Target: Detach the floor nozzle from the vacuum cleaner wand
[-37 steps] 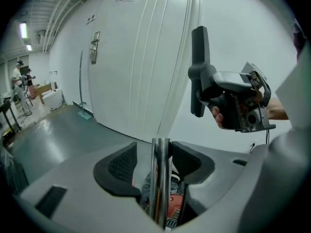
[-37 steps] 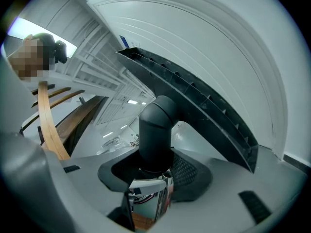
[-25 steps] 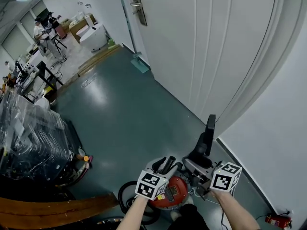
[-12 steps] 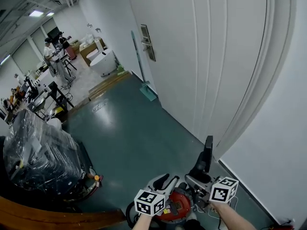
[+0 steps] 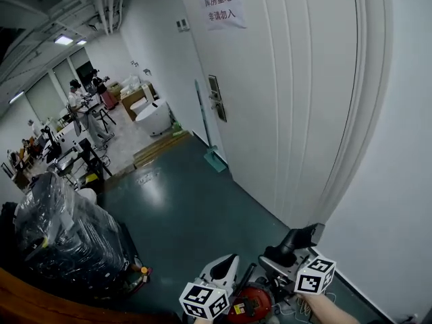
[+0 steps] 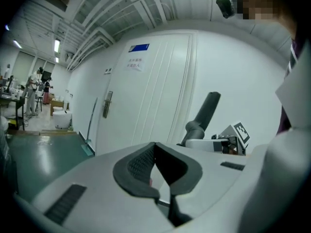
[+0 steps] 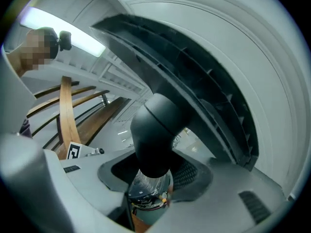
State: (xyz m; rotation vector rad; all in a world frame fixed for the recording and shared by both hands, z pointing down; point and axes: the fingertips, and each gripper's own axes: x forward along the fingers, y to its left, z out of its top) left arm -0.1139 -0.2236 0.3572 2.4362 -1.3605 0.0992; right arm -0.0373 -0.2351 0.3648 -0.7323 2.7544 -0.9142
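White panelled door (image 5: 290,100) fills the right of the head view above a teal floor (image 5: 182,208), with the red vacuum cleaner body (image 5: 248,304) at the bottom edge between the two grippers. The floor nozzle (image 7: 194,81) is held clear of the floor in front of the door, its dark neck clamped between the jaws of the right gripper (image 7: 151,174), its wide head standing above them. The left gripper (image 6: 155,152) is fully closed, pads together with nothing between them, just beside the nozzle
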